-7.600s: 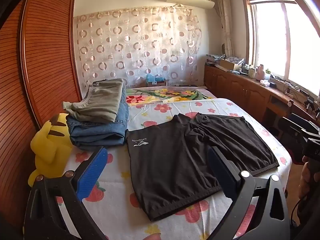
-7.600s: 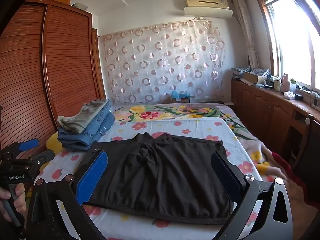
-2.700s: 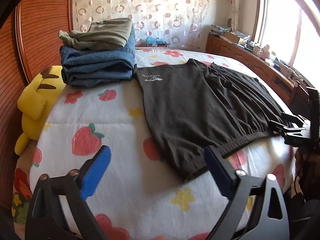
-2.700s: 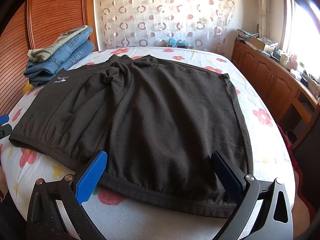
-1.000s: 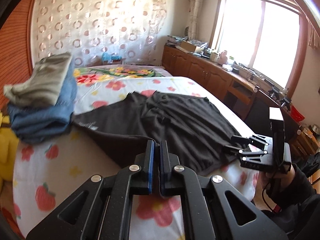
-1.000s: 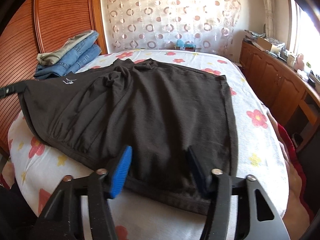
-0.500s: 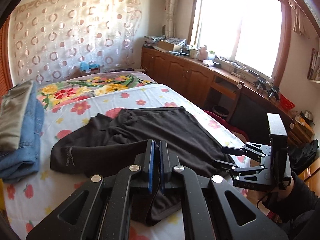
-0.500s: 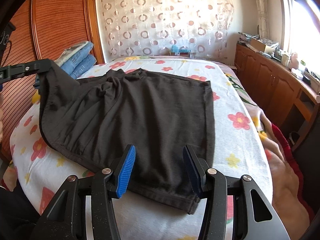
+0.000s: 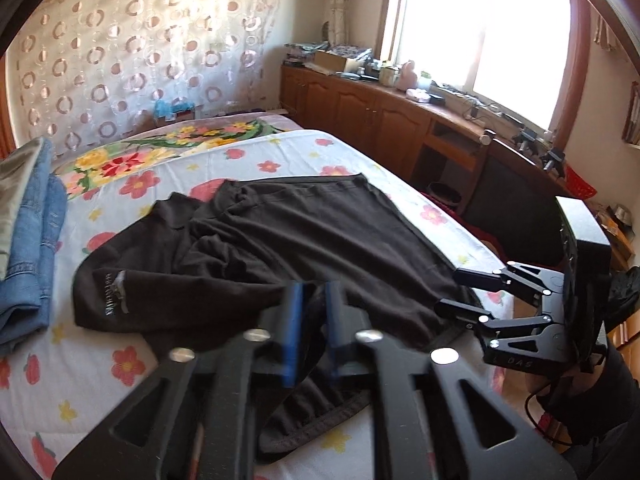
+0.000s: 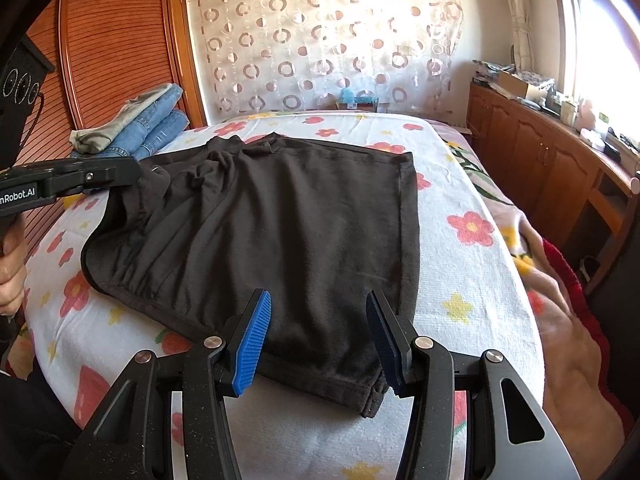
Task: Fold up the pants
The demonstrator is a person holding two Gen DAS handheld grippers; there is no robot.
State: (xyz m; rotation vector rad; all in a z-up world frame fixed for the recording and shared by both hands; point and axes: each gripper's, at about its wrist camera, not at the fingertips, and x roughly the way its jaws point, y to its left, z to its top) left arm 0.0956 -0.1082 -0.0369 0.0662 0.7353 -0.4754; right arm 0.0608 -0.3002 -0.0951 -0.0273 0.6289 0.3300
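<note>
Since the picture from 1 second before, the left hand-held gripper (image 9: 310,328) had carried its side of the black pants (image 10: 280,216) across the bed (image 10: 460,264), so 1 half lay partly over the other. Its jaws were opening now. Cloth still sat between the 2 pads, but the pads looked like they were letting go, and the picture was blurry there.

The right hand-held gripper (image 10: 316,340) had hardly moved. Its jaws stood about half open at the near hem of the pants. The hem lay between the pads, but the pads did not seem to squeeze it.

The pants lay in the middle of the bed. The waist end was bunched up far away, and the turned-over part with the small white logo (image 9: 114,294) sat on the left. A stack of folded jeans (image 10: 156,128) waited near the wooden wardrobe (image 10: 120,40).

I think the step was laying the first fold down. To do it well, the left hand-held gripper should let go only when the cloth rests flat, so it does not spring back. The edges should line up, side on side and hem on hem. The lumpy part near the waist would need a gentle tug to smooth it. The right hand-held gripper could hold the hem down while the left one pulls away slowly.
</note>
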